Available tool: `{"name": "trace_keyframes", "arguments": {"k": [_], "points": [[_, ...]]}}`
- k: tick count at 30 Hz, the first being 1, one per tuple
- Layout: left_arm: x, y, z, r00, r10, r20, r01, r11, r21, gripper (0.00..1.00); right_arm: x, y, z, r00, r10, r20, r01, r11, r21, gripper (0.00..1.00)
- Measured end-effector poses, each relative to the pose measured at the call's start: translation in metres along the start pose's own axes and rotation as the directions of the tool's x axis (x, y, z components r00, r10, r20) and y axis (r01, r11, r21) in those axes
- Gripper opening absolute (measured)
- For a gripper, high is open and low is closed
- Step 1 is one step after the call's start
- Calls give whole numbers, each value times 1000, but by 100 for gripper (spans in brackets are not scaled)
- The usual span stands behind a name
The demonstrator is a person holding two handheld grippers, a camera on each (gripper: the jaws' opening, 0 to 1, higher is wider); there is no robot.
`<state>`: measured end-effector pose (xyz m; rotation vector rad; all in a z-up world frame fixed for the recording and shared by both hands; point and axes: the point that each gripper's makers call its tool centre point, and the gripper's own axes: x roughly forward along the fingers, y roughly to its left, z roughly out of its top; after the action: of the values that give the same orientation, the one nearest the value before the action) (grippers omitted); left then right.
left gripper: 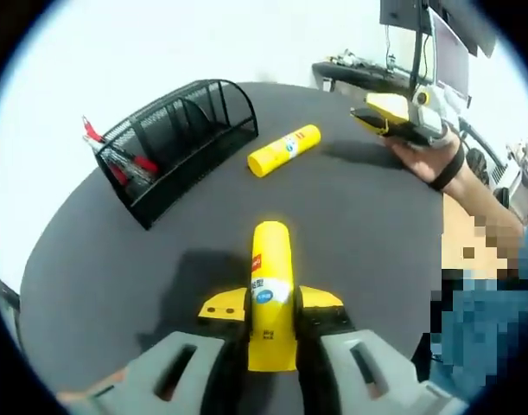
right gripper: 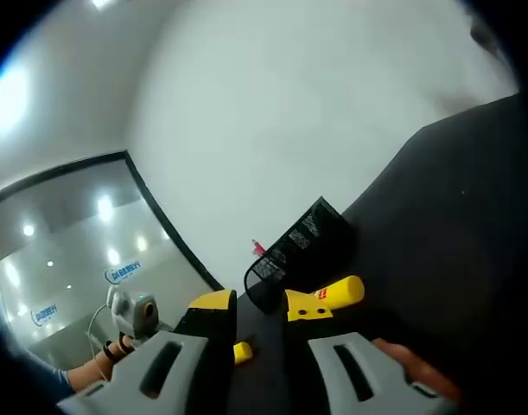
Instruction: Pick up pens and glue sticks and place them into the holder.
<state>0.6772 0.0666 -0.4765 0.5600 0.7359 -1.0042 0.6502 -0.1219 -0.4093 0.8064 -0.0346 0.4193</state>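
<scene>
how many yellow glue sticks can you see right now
2. One glue stick is clamped between the left gripper jaws; the other glue stick lies on the dark table beside the mesh holder. More could be hidden.

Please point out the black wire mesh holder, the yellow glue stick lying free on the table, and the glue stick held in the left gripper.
Black wire mesh holder (left gripper: 190, 130), left gripper view, curved side.
Free yellow glue stick (left gripper: 283, 150), left gripper view, middle.
Held yellow glue stick (left gripper: 271, 259), left gripper view, upper body.

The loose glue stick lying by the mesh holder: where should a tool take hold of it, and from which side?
Probably mid-barrel on the glue stick, coming from above with jaws straddling its width. It lies flat on the dark table, free all round, beside the mesh holder. The left tool is shut on another glue stick.
</scene>
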Motion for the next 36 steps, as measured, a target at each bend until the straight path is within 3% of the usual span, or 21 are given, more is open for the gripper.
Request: {"name": "trace_keyframes", "arguments": {"k": [9, 13, 16, 21, 23, 28, 32, 36], "points": [[-7, 2, 9, 996, -22, 82, 26, 999, -47, 15, -1, 1, -1, 1000, -4, -2, 4, 1000, -2, 18], [-15, 0, 20, 986, -13, 168, 28, 996, -82, 15, -1, 1, -3, 1000, -5, -6, 5, 1000, -3, 18], [-21, 4, 35, 968, 8, 252, 19, 994, -106, 15, -1, 2, -4, 1000, -4, -12, 4, 1000, 3, 18], [-36, 11, 61, 905, 38, 423, 34, 986, -162, 15, 0, 10, -4, 998, 61, -32, -57, 992, 111, 22], [-39, 7, 62, 898, 25, 439, 50, 986, -158, 15, 0, 13, -5, 997, 68, -33, -64, 990, 128, 24], [-42, 1, 72, 859, 52, 509, 43, 984, -173, 15, 8, 26, -21, 992, 85, -90, -59, 963, 262, 27], [-46, -8, 80, 830, 74, 553, 21, 986, -164, 15, 21, 43, -35, 987, 120, -111, -81, 949, 305, 25], [-48, -18, 87, 812, 75, 579, 16, 988, -152, 15, 33, 63, -40, 979, 179, -92, -137, 928, 347, 29]]}}
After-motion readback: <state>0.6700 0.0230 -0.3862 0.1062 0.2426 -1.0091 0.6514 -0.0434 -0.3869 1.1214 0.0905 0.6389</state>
